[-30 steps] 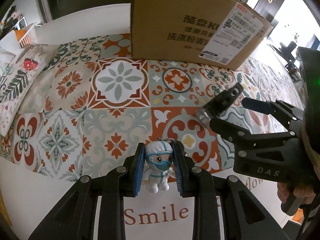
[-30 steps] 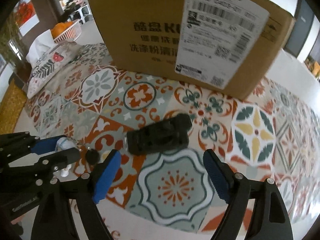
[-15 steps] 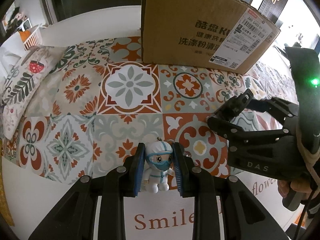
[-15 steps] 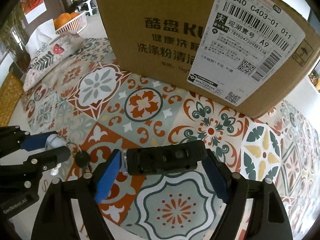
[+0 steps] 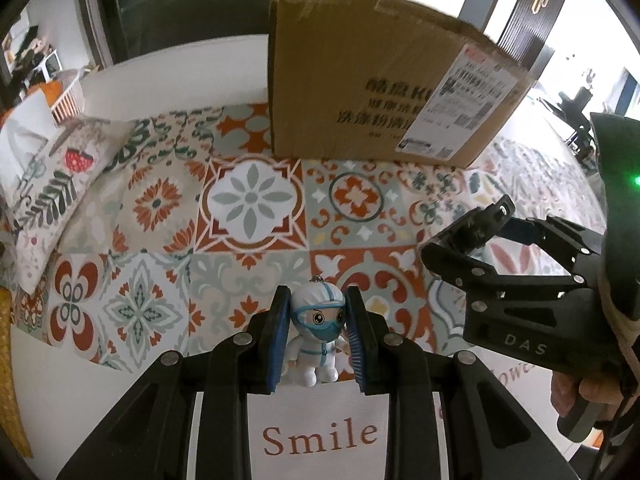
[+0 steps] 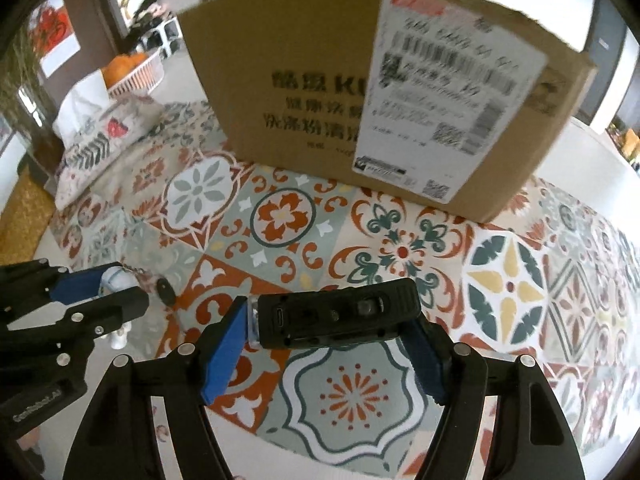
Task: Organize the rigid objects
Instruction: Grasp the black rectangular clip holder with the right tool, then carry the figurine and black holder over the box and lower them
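The left gripper (image 5: 316,334) fingers are clamping the upright doll keychain (image 5: 317,338); the right gripper (image 6: 332,344) fingers are squeezing the black device (image 6: 338,316) end to end, its long axis crosswise. The cardboard box (image 6: 320,100) is standing at twelve o'clock on the patterned worktop (image 6: 508,280), nearer the right gripper; its inside is hidden.

The left tool (image 5: 318,336), black with blue pads, is seen at the lower centre of its own view, its pads pressed against both sides of a small white figurine in a blue mask (image 5: 317,330). The right tool (image 6: 328,340) is closed on the ends of a black rectangular device (image 6: 336,316). At the lower right of the left view, the right hand (image 5: 580,394) is wrapped around its handle.
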### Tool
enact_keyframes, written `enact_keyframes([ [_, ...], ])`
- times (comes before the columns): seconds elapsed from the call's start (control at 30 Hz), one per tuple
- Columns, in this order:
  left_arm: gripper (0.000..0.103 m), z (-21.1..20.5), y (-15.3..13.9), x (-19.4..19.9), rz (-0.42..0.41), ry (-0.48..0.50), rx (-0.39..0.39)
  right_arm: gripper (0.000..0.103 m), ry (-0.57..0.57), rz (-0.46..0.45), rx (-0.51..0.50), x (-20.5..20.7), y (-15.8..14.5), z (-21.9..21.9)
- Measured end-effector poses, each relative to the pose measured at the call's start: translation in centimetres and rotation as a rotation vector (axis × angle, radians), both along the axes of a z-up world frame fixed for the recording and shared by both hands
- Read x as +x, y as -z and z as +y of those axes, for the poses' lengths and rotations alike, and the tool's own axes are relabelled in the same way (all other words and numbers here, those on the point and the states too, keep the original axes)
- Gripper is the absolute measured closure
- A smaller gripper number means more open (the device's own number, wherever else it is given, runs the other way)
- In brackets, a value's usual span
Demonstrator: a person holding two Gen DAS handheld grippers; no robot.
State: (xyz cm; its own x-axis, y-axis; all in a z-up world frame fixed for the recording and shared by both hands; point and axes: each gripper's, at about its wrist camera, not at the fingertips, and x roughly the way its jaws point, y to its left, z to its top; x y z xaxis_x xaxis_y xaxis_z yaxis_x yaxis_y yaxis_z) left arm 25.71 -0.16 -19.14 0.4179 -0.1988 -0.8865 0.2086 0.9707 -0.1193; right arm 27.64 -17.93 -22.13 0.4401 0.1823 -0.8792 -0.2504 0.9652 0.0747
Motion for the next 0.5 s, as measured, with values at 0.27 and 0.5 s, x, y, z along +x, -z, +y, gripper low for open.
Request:
enact_keyframes([
  [0.27, 0.076, -0.7, -3.6, -0.2, -0.079, 0.03, -0.026, 0.03, 0.061, -0.057, 0.028, -1.3, -3.8, -1.3],
  [0.5, 0.076, -1.5, -6.5, -0.2, -0.148, 0.058, -0.036, 0.03, 0.092, -0.125, 0.028, -2.0, -7.1, -2.1],
])
